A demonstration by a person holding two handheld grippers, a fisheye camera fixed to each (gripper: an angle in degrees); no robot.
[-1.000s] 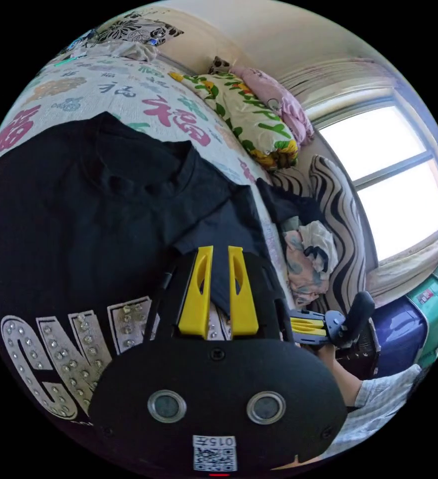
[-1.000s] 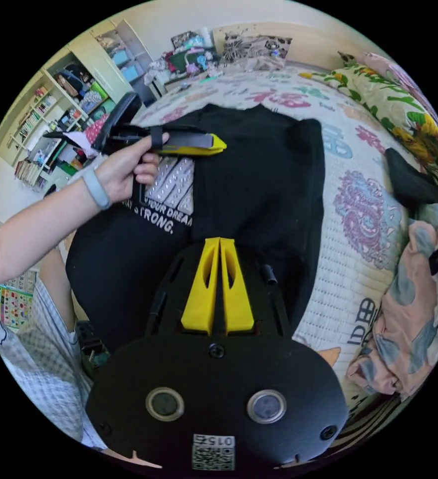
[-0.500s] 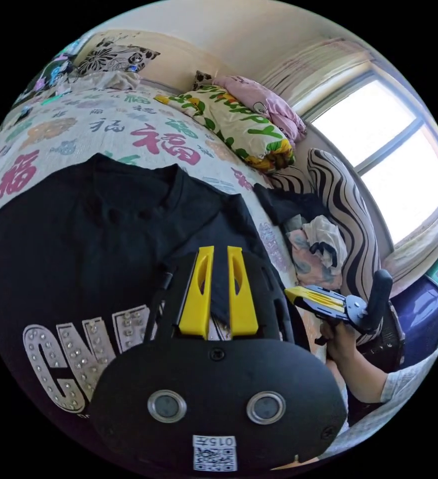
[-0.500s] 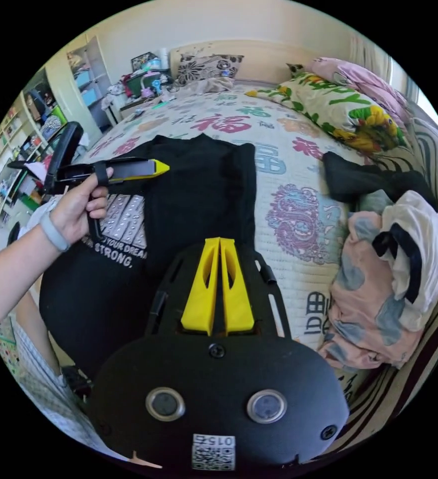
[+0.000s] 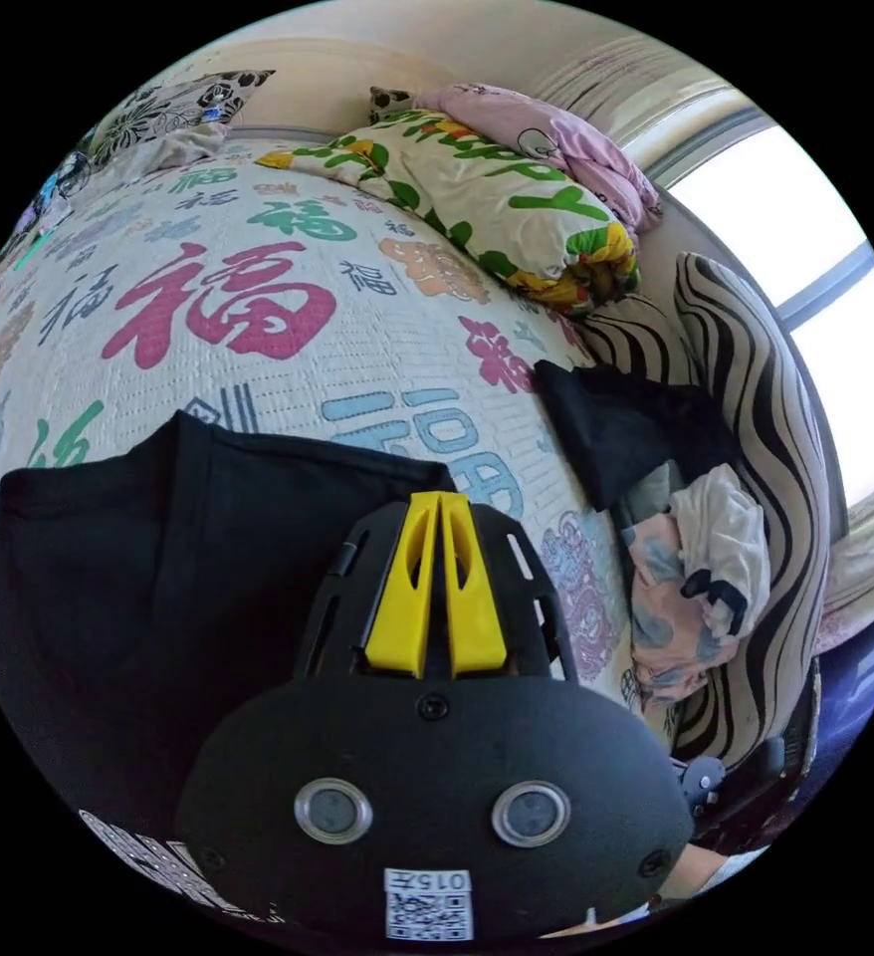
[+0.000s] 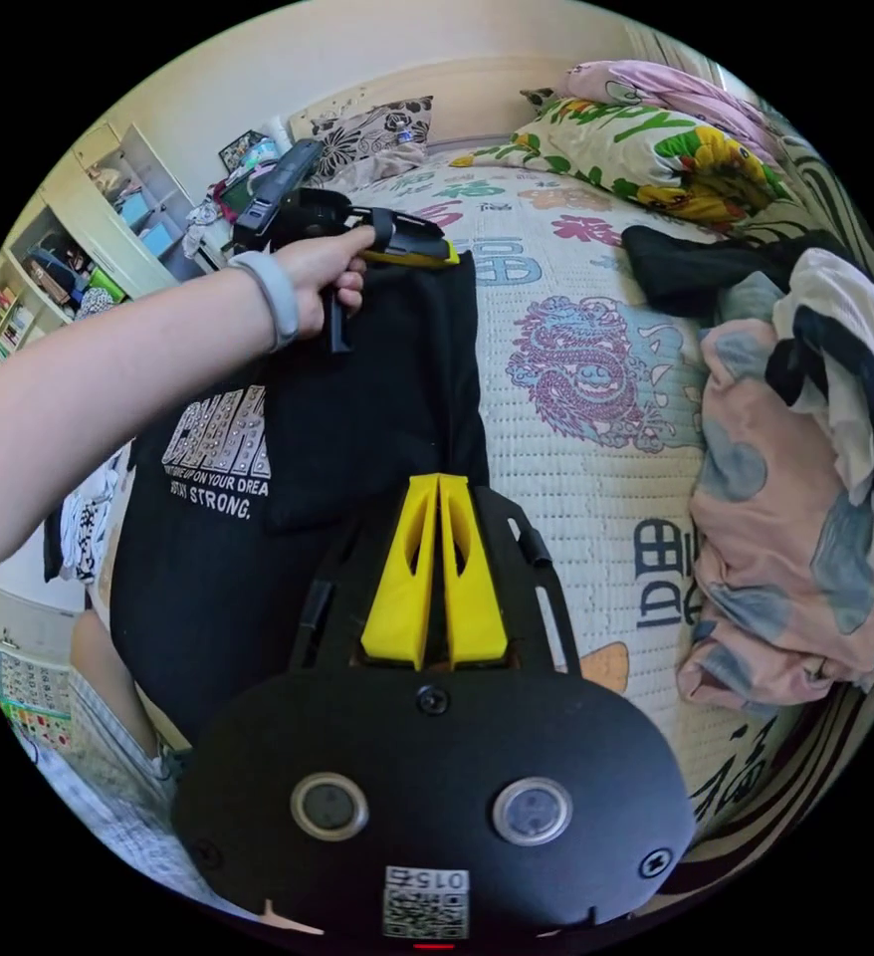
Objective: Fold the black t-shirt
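Observation:
The black t-shirt [image 6: 357,398] lies on the bed, its right side folded in over part of the studded white print [image 6: 213,438]. In the right gripper view a hand holds my left gripper [image 6: 445,257] at the shirt's far right corner, jaws together on the fabric edge. In the left gripper view its yellow jaws [image 5: 439,498] are pressed shut at that corner of the shirt [image 5: 158,578]. My right gripper [image 6: 439,480] is shut, with its tips over the shirt's folded right edge and nothing visibly between them.
The bedcover [image 6: 596,398] has coloured characters. To the right are a pile of pink and white clothes [image 6: 805,478] and a dark garment [image 6: 696,264]. Pillows [image 6: 656,139] are at the headboard and shelves [image 6: 89,229] at the left. A striped cushion [image 5: 756,398] stands under the window.
My left gripper's jaws, open around the sleeve before, are shut now at the shirt's far corner. The right gripper has stayed shut. Both views have swung toward the bed's right side.

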